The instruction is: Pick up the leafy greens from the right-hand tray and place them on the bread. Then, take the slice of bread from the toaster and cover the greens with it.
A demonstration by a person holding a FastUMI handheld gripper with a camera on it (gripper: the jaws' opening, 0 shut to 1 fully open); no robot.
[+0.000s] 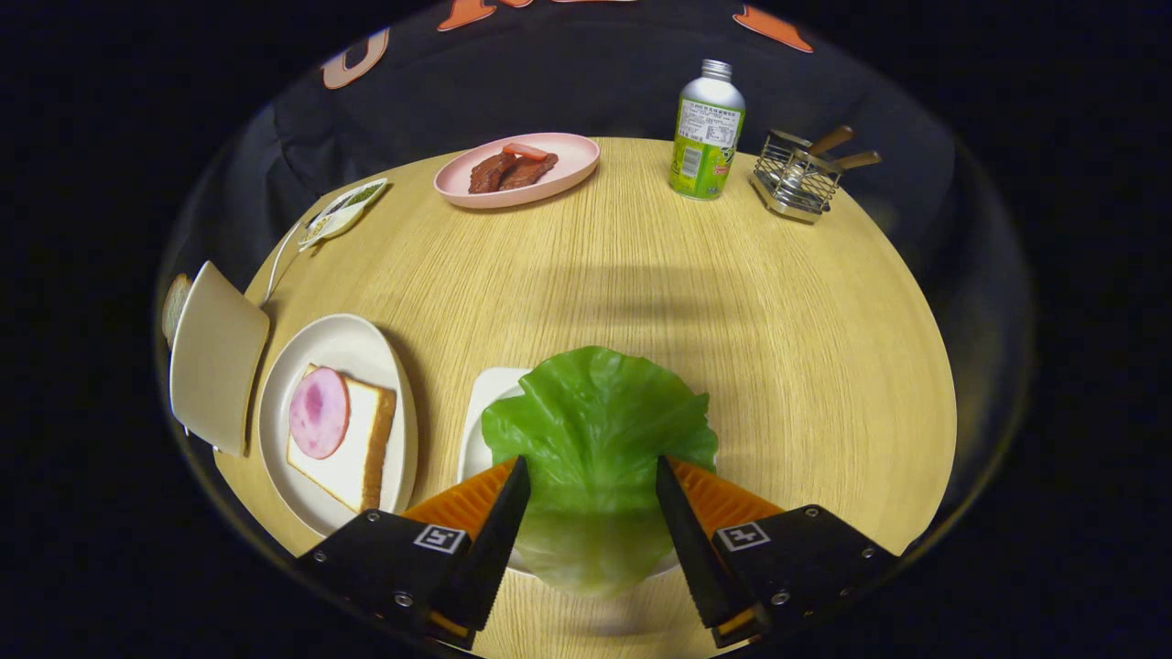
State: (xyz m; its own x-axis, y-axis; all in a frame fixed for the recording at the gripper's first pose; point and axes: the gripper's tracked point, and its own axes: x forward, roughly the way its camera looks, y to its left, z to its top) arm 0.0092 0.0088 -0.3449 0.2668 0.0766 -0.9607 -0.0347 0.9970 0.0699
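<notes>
A round, pale wood-grain surface (pixel 586 275) spreads out before me, with dark cloth behind it. At the lower centre of the frame my tongs (pixel 592 476) stand wide open, holding nothing. The broad, crinkled green lettuce leaf (pixel 595 430) lies between the two fingers, on a small white tray (pixel 485 403) of which only the left rim shows. Whether the fingers touch the leaf I cannot tell.

To the lower left sits a round white plate (pixel 352 343) carrying a square slice of white bread (pixel 352 453) topped with a round pink slice of ham (pixel 319 412). Left of that stands a cream-coloured toaster (pixel 215 357) with the second bread slice (pixel 174 307) peeking out behind it.

At the top of the frame are a pink oval plate with brown meat strips (pixel 517 169), a green-labelled bottle (pixel 706 133) and a wire utensil rack (pixel 795 178).

I judge the first step is in hand: picking up the greens. Next I need to close the fingers gently on the leaf, lift it clear of the tray, then carry it left over the ham-topped bread.
</notes>
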